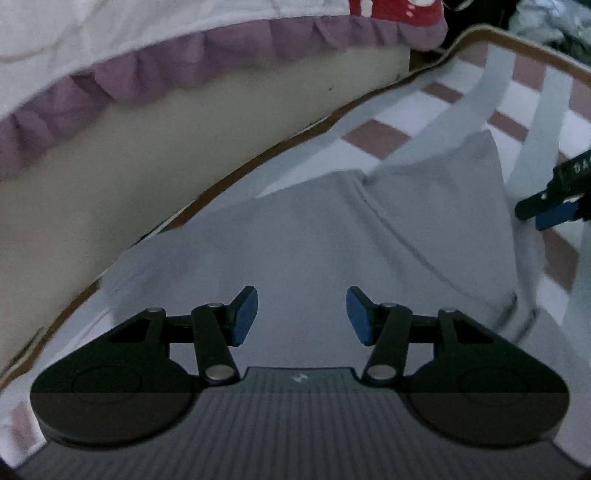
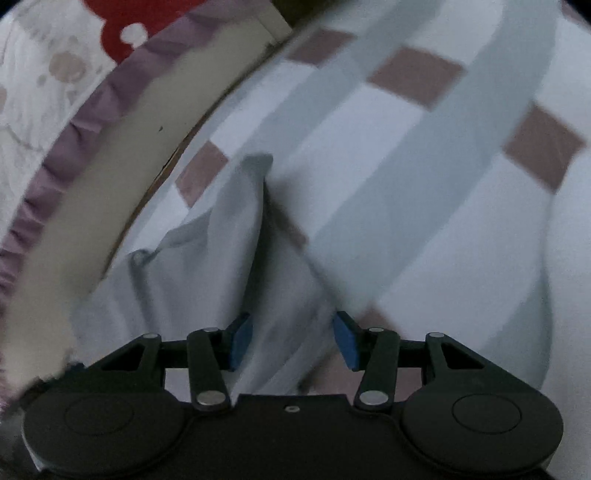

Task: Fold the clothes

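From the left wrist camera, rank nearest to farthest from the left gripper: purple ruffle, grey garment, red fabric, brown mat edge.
From the left gripper:
1. grey garment, directly under the fingers
2. brown mat edge, ahead-left
3. purple ruffle, beyond it
4. red fabric, top

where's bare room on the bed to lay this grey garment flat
Free: the checked sheet beyond and right of the grey garment. A narrow strip of sheet also runs between the garment and the brown piping edge. Crowded: the far side, where the purple-frilled quilt lies.
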Demonstrator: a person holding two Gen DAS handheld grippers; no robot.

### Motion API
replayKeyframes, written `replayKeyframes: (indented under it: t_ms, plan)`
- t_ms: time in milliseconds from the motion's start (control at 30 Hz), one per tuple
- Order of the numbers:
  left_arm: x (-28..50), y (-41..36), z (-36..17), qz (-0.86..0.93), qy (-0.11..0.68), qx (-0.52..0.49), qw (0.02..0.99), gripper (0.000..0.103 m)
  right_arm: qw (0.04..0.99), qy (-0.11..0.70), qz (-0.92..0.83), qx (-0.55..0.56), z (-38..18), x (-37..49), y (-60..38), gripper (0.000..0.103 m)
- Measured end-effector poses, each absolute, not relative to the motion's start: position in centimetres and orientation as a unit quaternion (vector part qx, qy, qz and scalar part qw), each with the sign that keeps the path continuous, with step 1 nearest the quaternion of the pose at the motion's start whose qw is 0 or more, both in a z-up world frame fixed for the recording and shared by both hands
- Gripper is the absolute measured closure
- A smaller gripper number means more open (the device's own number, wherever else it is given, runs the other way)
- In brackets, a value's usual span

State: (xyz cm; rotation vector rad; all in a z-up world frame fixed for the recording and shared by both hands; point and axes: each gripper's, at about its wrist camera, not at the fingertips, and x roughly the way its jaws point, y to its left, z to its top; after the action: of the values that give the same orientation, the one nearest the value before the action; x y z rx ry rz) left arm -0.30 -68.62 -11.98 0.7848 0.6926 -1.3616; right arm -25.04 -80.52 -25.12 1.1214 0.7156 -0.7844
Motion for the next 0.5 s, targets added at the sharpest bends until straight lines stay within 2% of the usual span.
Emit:
replayKeyframes:
  t_ms: [167, 267, 300, 333, 367, 400, 433, 467, 500]
  plan:
    - [-0.3, -71.9, -13.7, -0.633, 0.306, 0.329, 0.63, 0.05, 0.773, 0.352, -0.374, 0.373, -24.5, -22.3, -80.5, 0.045]
    - [-0.6, -73.7, -14.9, -0.621, 0.305, 0.342, 0.636, 0.05, 0.816, 0.371, -0.336, 0.291, -24.9, -20.6, -80.2, 0.04]
    - [-0.8, -74.2, -15.1, -0.612, 0.302, 0.35, 0.641, 0.041, 0.826, 0.377, -0.324, 0.265, -25.5, -20.1, -80.2, 0.04]
    - [-1.0, -74.7, -15.4, -0.604, 0.299, 0.358, 0.646, 0.037, 0.835, 0.383, -0.317, 0.235, -26.0, -19.7, -80.0, 0.039]
    - [-1.2, -75.2, -15.7, -0.595, 0.296, 0.365, 0.651, 0.038, 0.845, 0.382, -0.313, 0.207, -26.2, -19.3, -79.9, 0.04]
    - [-1.3, -75.5, -15.8, -0.589, 0.292, 0.372, 0.655, 0.043, 0.853, 0.377, -0.305, 0.195, -26.2, -18.9, -80.2, 0.041]
    - [-1.4, -75.5, -15.7, -0.582, 0.282, 0.379, 0.662, 0.051, 0.86, 0.372, -0.297, 0.183, -26.2, -18.5, -80.6, 0.055]
    - [-1.5, -75.5, -15.7, -0.572, 0.27, 0.387, 0.671, 0.056, 0.867, 0.368, -0.288, 0.174, -26.1, -18.1, -80.8, 0.072]
    - [-1.4, -75.5, -15.7, -0.568, 0.263, 0.391, 0.675, 0.062, 0.87, 0.367, -0.283, 0.171, -26.0, -18.0, -80.9, 0.078]
